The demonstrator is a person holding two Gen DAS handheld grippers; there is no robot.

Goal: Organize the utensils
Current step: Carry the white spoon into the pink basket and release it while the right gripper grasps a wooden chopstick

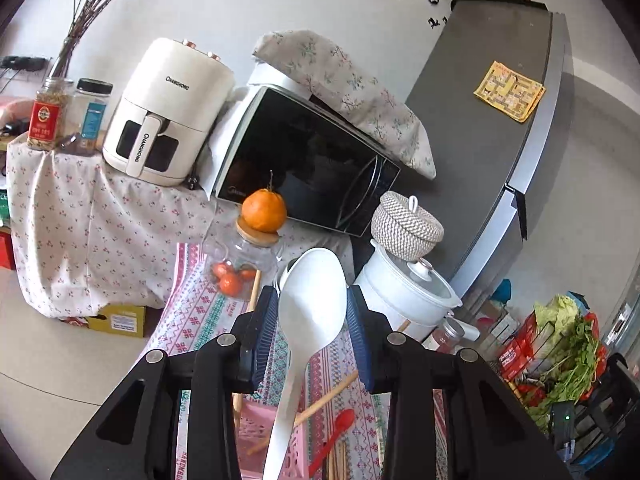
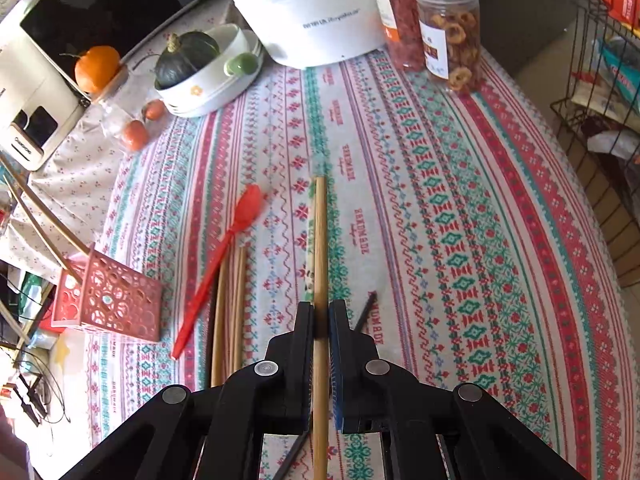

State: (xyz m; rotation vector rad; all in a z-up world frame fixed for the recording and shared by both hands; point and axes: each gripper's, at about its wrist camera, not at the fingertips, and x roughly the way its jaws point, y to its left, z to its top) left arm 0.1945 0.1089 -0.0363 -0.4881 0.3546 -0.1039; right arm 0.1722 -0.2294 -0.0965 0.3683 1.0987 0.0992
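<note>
My left gripper is shut on a white plastic spoon, bowl up, handle hanging down over a pink perforated basket below. My right gripper is shut on a wooden chopstick that points away along the patterned tablecloth. A red spoon and several wooden chopsticks lie on the cloth left of it. The pink basket stands at the left table edge with two chopsticks leaning out of it. A dark chopstick lies just right of the right gripper.
A white cooker pot, two snack jars, a bowl with a green squash, a glass jar topped with an orange line the far side. A microwave, air fryer and fridge stand behind. A wire rack is right.
</note>
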